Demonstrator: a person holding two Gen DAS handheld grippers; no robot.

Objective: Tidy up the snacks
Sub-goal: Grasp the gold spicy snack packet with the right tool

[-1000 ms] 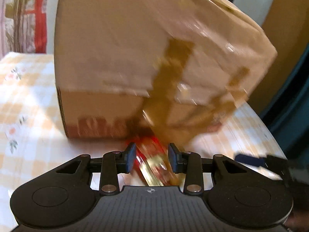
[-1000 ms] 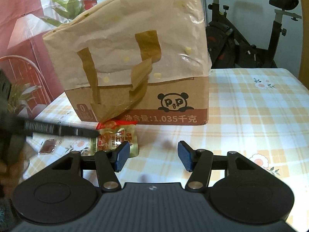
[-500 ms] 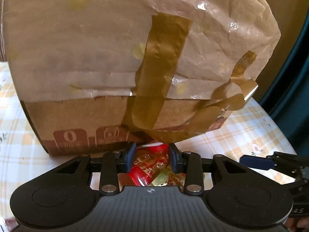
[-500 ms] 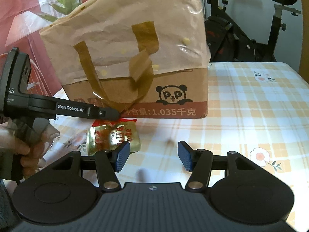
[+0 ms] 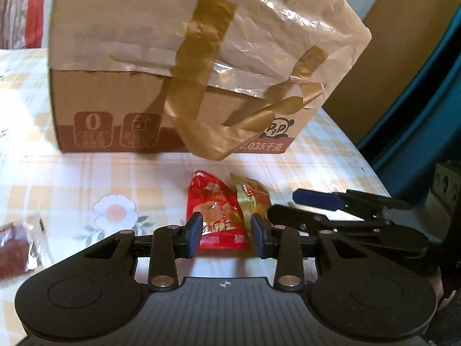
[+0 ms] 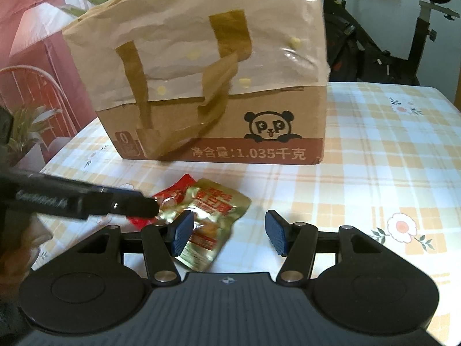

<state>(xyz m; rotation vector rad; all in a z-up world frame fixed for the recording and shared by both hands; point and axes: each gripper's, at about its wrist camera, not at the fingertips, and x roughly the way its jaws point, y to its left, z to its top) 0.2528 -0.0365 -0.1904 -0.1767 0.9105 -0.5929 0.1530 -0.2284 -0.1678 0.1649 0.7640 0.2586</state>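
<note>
Left gripper (image 5: 226, 232): jaws narrow, clamped on red snack packet (image 5: 214, 210). Right gripper (image 6: 226, 232): half open, empty. Gold packet (image 6: 214, 216) on table (image 6: 374, 178).

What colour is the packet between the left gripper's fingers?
Red packet, clearest in the left wrist view.

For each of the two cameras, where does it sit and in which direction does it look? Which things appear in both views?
Left wrist: sits on the left gripper, looks forward and down at the red snack packet before the cardboard box; the right gripper shows beside it.
Right wrist: sits on the right gripper, looks at the gold snack packet and the box; one left finger shows.
Shared: box, both packets, checked tablecloth.
</note>
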